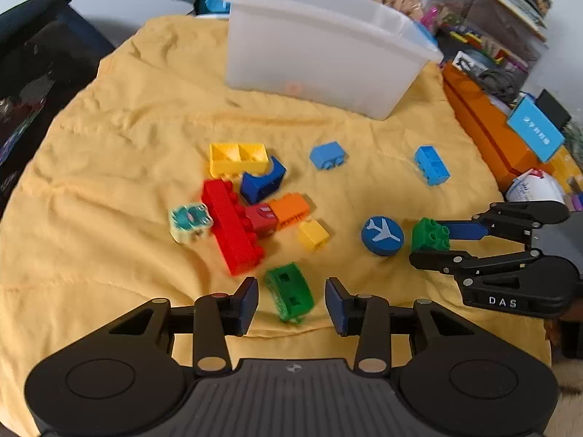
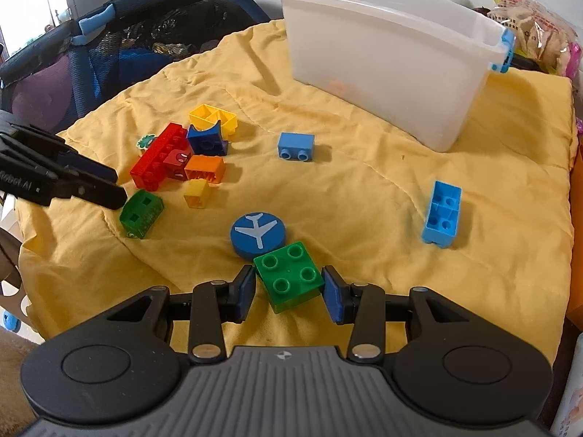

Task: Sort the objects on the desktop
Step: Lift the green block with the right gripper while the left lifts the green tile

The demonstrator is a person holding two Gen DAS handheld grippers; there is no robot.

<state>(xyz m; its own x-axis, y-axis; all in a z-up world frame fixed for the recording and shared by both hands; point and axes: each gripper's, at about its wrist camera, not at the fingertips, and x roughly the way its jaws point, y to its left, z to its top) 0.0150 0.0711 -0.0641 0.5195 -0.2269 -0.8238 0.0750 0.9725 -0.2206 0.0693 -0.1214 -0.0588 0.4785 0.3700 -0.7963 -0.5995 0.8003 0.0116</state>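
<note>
Duplo-style bricks lie scattered on a yellow cloth. My left gripper is open around a green curved block, with a gap showing on each side of it. From the right wrist view that gripper reaches in from the left, just beside the same block. My right gripper is shut on a green four-stud brick, its blue pads pressing two opposite sides. A blue disc with a white plane lies just beyond it. A white translucent bin stands at the back.
A cluster of red, orange, dark blue and yellow bricks sits mid-cloth, and two light blue bricks lie further right. An orange box borders the right edge, a dark mesh bag the left.
</note>
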